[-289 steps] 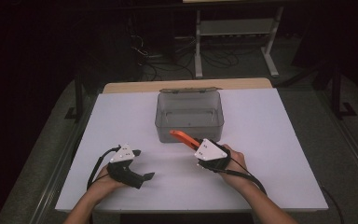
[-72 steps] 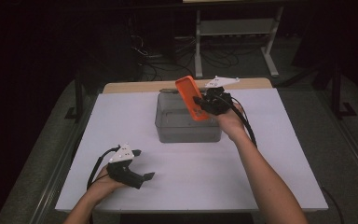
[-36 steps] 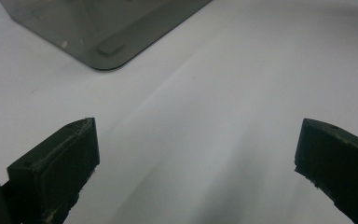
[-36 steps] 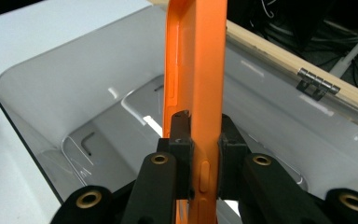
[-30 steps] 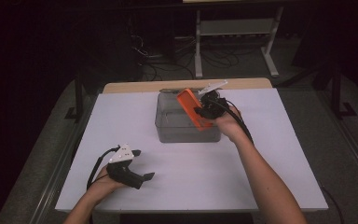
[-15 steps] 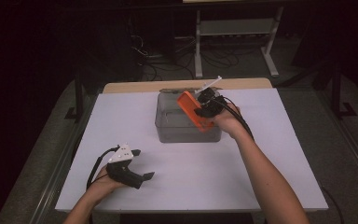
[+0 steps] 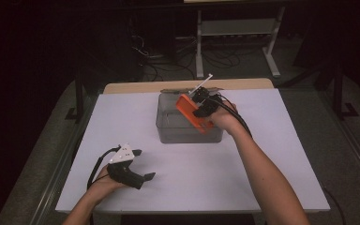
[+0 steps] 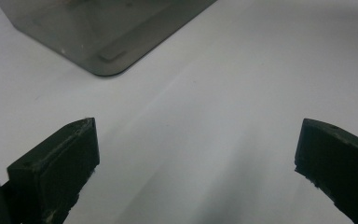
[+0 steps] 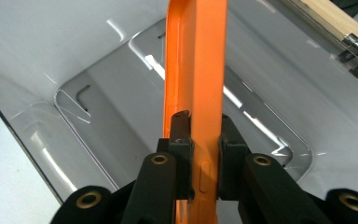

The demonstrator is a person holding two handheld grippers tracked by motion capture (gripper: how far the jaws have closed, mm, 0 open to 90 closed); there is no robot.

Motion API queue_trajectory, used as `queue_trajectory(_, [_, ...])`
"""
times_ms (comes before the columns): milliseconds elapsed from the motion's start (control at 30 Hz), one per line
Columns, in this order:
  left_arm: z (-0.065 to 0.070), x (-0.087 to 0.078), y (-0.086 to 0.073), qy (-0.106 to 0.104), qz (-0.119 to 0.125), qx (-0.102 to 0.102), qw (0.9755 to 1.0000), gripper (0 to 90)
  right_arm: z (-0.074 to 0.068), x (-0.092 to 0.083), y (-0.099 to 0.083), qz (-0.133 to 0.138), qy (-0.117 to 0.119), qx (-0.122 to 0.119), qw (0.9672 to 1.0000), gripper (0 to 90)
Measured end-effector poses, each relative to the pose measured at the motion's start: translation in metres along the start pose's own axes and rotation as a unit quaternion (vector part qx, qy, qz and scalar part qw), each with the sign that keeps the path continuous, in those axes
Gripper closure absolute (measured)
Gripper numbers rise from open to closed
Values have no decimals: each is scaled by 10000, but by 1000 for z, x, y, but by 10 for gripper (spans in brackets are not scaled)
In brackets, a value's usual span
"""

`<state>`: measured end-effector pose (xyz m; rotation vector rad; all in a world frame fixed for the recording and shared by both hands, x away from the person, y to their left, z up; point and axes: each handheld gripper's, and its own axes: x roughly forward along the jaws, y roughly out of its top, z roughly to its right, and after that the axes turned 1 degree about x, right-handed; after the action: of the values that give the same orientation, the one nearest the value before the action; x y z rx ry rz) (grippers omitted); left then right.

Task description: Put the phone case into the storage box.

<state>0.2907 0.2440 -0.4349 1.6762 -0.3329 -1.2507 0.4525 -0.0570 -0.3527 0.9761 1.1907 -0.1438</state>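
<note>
An orange phone case [image 7: 193,112] [image 9: 196,70] hangs tilted over the open grey plastic bin [image 7: 167,127] [image 9: 98,126] at the table's middle back. My right gripper [image 7: 201,107] [image 9: 203,140] is shut on the case's edge, with both pads pressed on it, just above the bin's inside. My left gripper [image 7: 140,164] [image 8: 196,158] rests on the white table near the front left, open and holding nothing. Its view looks across bare table toward a corner of the bin [image 8: 107,32].
The white table top [image 7: 272,140] spreads around the bin, with a wooden strip [image 7: 243,84] along its far edge. A hinge [image 9: 356,60] sits on the bin's far side. Beyond the table, dark floor holds a metal stand [image 7: 236,28] and cables.
My right gripper has lowered the orange case slightly toward the bin's inside over the last second. The left gripper has stayed where it was.
</note>
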Motion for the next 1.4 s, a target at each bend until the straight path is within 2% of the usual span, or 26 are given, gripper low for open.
queue_trajectory(333, [-2,1,2,-44,75,87,9999,0,0,8,10,-408,-48,-49,9991,784])
queue_trajectory(667, [0,2,3,-105,42,141,9998,0,2,16,21,-902,-67,66,9959,784])
queue_trajectory(833, [1,2,2,-109,57,98,9999,0,4,20,22,-1064,-39,221,9941,783])
queue_trajectory(1100, [1,2,2,-106,49,72,9999,0,9,20,20,-1091,-33,526,9926,784])
queue_trajectory(1400, [-2,-1,1,39,12,15,10000,0,16,19,18,-1141,-99,944,9889,784])
